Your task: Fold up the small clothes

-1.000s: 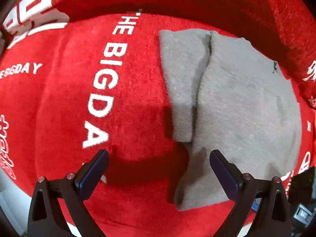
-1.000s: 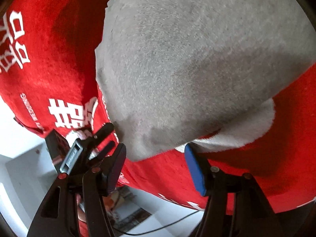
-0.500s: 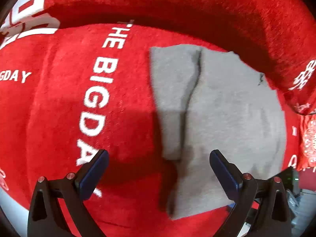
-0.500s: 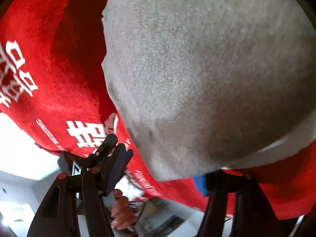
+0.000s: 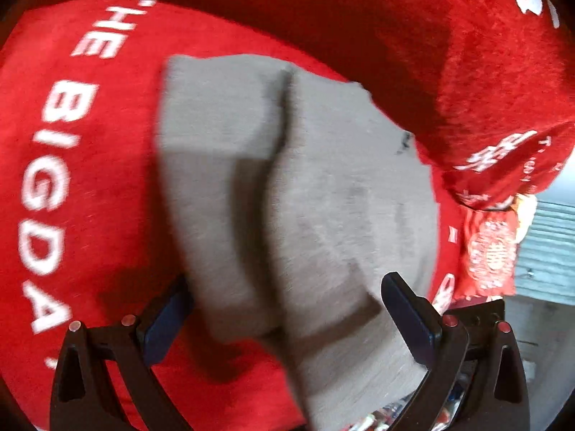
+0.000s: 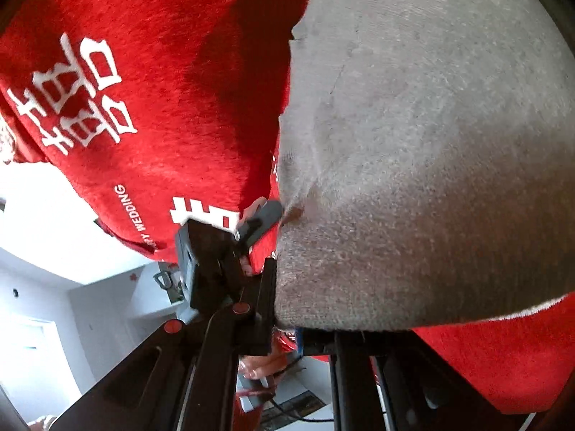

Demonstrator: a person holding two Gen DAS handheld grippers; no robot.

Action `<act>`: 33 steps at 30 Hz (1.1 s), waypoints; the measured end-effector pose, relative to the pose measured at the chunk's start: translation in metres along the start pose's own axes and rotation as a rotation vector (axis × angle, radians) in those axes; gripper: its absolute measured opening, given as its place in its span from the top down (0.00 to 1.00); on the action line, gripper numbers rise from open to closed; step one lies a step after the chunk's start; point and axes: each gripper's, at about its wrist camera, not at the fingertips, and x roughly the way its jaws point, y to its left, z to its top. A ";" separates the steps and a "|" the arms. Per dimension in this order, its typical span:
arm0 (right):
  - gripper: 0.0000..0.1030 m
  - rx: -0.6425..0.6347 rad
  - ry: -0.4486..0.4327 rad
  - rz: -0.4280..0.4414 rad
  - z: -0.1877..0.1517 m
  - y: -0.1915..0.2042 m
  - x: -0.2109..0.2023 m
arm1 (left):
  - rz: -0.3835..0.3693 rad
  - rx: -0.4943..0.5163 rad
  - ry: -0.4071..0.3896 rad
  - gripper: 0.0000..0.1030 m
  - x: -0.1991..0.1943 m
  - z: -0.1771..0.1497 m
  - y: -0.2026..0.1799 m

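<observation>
Now clamped on cloth (image 6: 413, 179) corner by right hand-held gripper (image 6: 287, 327), just closed; left hand-held gripper (image 5: 287, 319) wide, astride near edge: lift evenly.

Looks like a home, dressed for a wedding: plush red blanket (image 5: 90, 215) printed "THE BIG DAY", "WEDDING" and double-happiness characters, a red packet (image 5: 490, 255) with the same emblem, white walls and a white door (image 6: 32, 344) beyond

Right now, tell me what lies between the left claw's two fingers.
In the left wrist view, the near end of the grey garment lies between the open left claw's fingers, over the red blanket; neither pad presses it.
</observation>
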 end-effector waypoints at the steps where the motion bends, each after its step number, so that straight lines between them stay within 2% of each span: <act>1: 0.91 -0.002 0.011 -0.005 -0.002 -0.001 0.001 | -0.009 0.009 0.003 0.01 0.004 0.003 -0.007; 4: 0.91 0.011 0.035 -0.030 -0.007 -0.010 0.002 | -0.008 0.043 -0.008 0.01 0.012 0.012 -0.028; 7: 0.91 0.018 0.079 -0.093 -0.013 -0.023 0.006 | 0.047 0.097 -0.021 0.01 0.022 0.019 -0.050; 11: 0.86 -0.033 0.177 -0.295 -0.019 -0.032 0.008 | 0.124 0.113 0.014 0.01 0.039 0.021 -0.052; 14: 0.82 -0.099 0.222 -0.394 -0.018 -0.031 -0.003 | 0.161 0.118 0.035 0.01 0.048 0.019 -0.049; 17: 0.64 -0.162 0.203 -0.443 -0.006 -0.018 -0.024 | 0.172 0.126 0.033 0.01 0.051 0.018 -0.051; 18: 0.53 -0.177 0.187 -0.446 -0.001 -0.013 -0.031 | 0.179 0.128 0.033 0.01 0.052 0.018 -0.053; 20: 0.53 -0.221 0.136 -0.445 0.014 0.001 -0.045 | 0.199 0.137 0.030 0.02 0.056 0.018 -0.056; 21: 0.55 -0.242 0.115 -0.441 0.020 0.007 -0.049 | 0.218 0.145 0.019 0.07 0.057 0.017 -0.059; 22: 0.68 -0.278 0.083 -0.446 0.029 0.014 -0.053 | 0.253 0.157 0.002 0.12 0.057 0.016 -0.062; 24: 0.97 -0.323 0.051 -0.460 0.043 0.025 -0.053 | 0.335 0.189 -0.019 0.35 0.058 0.014 -0.067; 26: 0.97 -0.358 0.022 -0.507 0.061 0.031 -0.047 | 0.363 0.201 -0.032 0.47 0.058 0.014 -0.070; 27: 0.97 -0.372 0.015 -0.529 0.069 0.032 -0.042 | 0.356 0.204 -0.037 0.58 0.055 0.014 -0.071; 29: 0.97 -0.396 0.012 -0.574 0.083 0.034 -0.028 | 0.347 0.208 -0.041 0.69 0.050 0.015 -0.071; 31: 0.98 -0.423 0.044 -0.642 0.092 0.026 -0.015 | 0.340 0.201 -0.034 0.75 0.048 0.017 -0.069; 32: 0.99 -0.422 0.072 -0.662 0.095 0.017 -0.007 | 0.339 0.196 -0.034 0.81 0.046 0.019 -0.068; 33: 1.00 -0.421 0.060 -0.644 0.096 0.014 -0.007 | 0.329 0.186 -0.034 0.82 0.043 0.019 -0.065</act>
